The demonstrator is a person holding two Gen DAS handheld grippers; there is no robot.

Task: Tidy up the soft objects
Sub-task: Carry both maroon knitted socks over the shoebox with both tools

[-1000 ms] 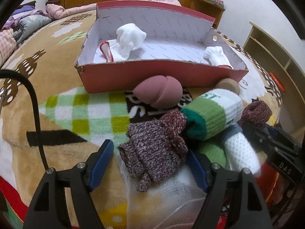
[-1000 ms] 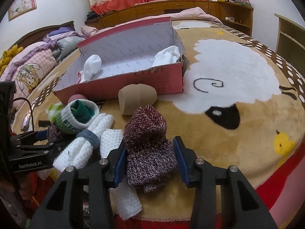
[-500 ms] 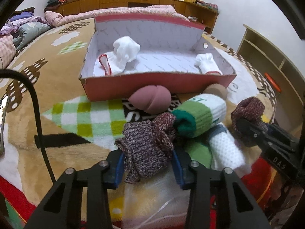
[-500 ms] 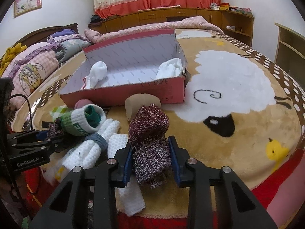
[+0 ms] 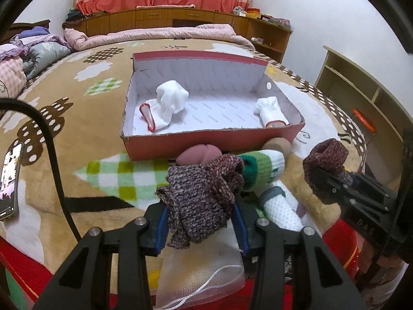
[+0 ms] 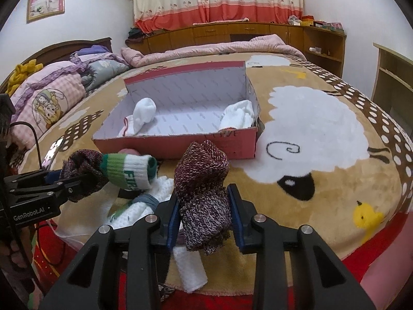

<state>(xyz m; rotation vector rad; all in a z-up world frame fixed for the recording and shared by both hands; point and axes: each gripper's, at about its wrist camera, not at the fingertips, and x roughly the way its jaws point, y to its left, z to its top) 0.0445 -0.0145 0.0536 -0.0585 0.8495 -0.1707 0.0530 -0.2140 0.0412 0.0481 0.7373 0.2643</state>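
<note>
**Socks: both claws loaded, box straight ahead**

Socks first, going left to right. Your left gripper [image 5: 200,228] is clamped on a mottled purple knit sock [image 5: 204,193], pads squeezing the bunched middle w/ both ends flopping over. Just right of it a green-and-white rolled sock [image 5: 260,166] rests on the pile, then white waffle socks [image 5: 281,206] w/ a grey band on the blanket [image 5: 77,118]. Your right gripper [image 6: 204,218] is closed on the matching maroon knit sock [image 6: 204,180], toe end standing up above the pads, cuff hanging below.

Handling, imo: super light, squishy, nothing fragile, not slippery bc the knit grabs the pads. They sag tho, so hold the thick folded middle, not a loose edge, or it'll unroll.

Jaws are narrow, only as far apart as the squashed knit. Red shoebox [image 5: 206,146] sits beyond the pile, already holding two white sock bundles [image 5: 171,100], one per end, middle free.
</note>
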